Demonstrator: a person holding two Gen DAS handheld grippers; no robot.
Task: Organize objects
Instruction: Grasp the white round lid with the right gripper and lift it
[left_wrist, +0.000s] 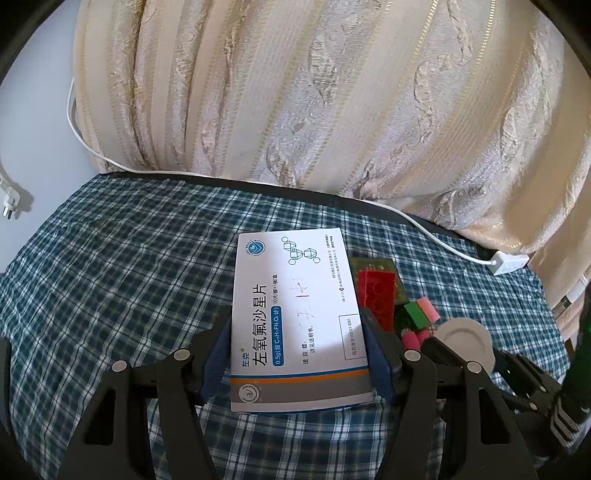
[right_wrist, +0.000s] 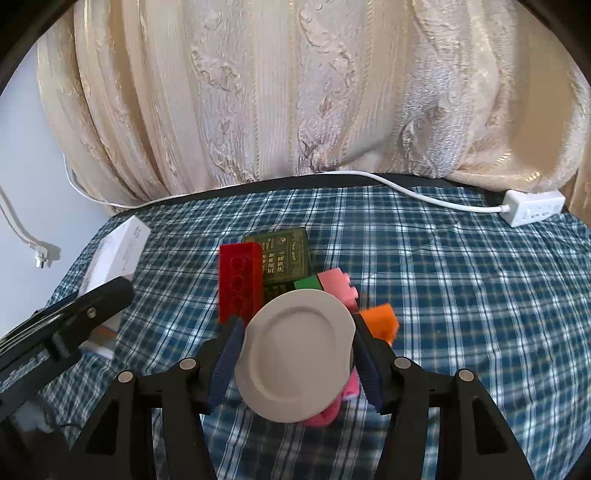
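Observation:
My left gripper (left_wrist: 297, 332) is shut on a white medicine box (left_wrist: 295, 288) and holds it by its long sides above the checked cloth (left_wrist: 129, 266). In the right wrist view, my right gripper (right_wrist: 297, 332) is shut on a small round white plate (right_wrist: 295, 354), with a blue pad pressed on each edge. Just behind the plate lies a pile: a red brick (right_wrist: 240, 280), a dark green card box (right_wrist: 288, 251), a green brick (right_wrist: 306, 283), a pink brick (right_wrist: 338, 284) and an orange brick (right_wrist: 380, 321). A pink piece (right_wrist: 332, 410) shows under the plate.
A cream patterned curtain (right_wrist: 295, 92) hangs along the table's far edge. A white power strip (right_wrist: 532, 206) lies at the back right, and its cable runs along the back edge. A white plug (right_wrist: 40, 258) dangles by the wall at the left. The left gripper's arm (right_wrist: 74, 317) reaches in at the left.

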